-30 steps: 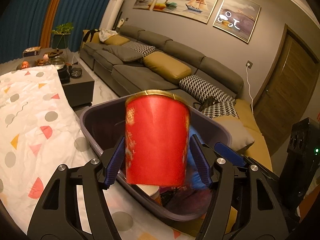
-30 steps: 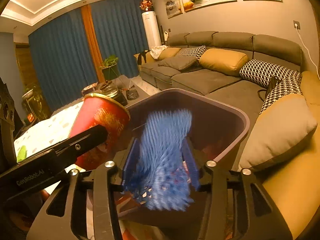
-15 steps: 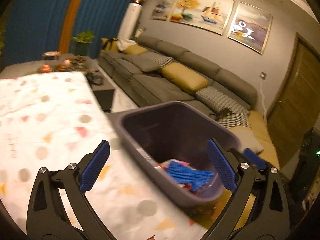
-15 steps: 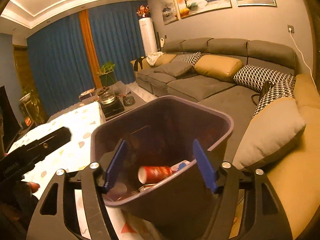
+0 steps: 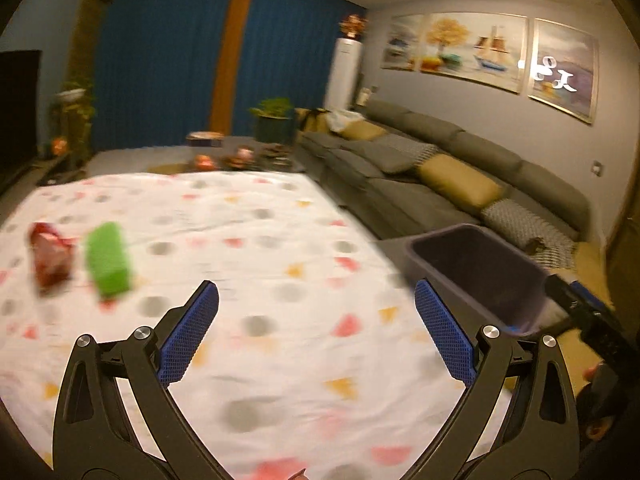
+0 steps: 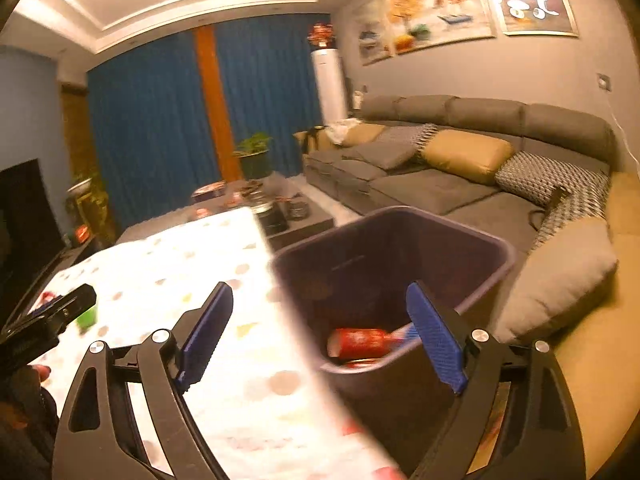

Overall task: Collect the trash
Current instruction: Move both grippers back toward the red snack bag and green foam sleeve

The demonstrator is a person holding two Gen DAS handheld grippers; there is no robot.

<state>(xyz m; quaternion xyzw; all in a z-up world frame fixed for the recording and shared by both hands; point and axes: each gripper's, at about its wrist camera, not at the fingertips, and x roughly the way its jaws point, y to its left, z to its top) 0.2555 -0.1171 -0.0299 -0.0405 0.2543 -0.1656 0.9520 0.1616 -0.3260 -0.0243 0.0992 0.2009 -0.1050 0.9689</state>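
Note:
My left gripper (image 5: 318, 332) is open and empty above the white patterned tablecloth (image 5: 248, 248). A green packet (image 5: 109, 265) and a red wrapper (image 5: 50, 254) lie on the cloth at the far left, both blurred. The dark purple bin (image 5: 516, 300) stands off the table's right edge. My right gripper (image 6: 318, 336) is open and empty, over the table edge beside the bin (image 6: 496, 248). A red cup (image 6: 358, 343) lies on its side inside the bin with other trash. The green packet (image 6: 87, 316) shows small at left.
A long grey sofa (image 6: 432, 184) with mustard and checked cushions runs along the right wall. A dark low table (image 6: 296, 220) with small items stands beyond the cloth. Blue curtains (image 5: 160, 64), plants and a white floor air conditioner (image 5: 344, 72) are at the back.
My left gripper let go of the red cup into the bin, opened and swung left over the table. My right gripper dropped the blue item into the bin, opened and moved slightly left.

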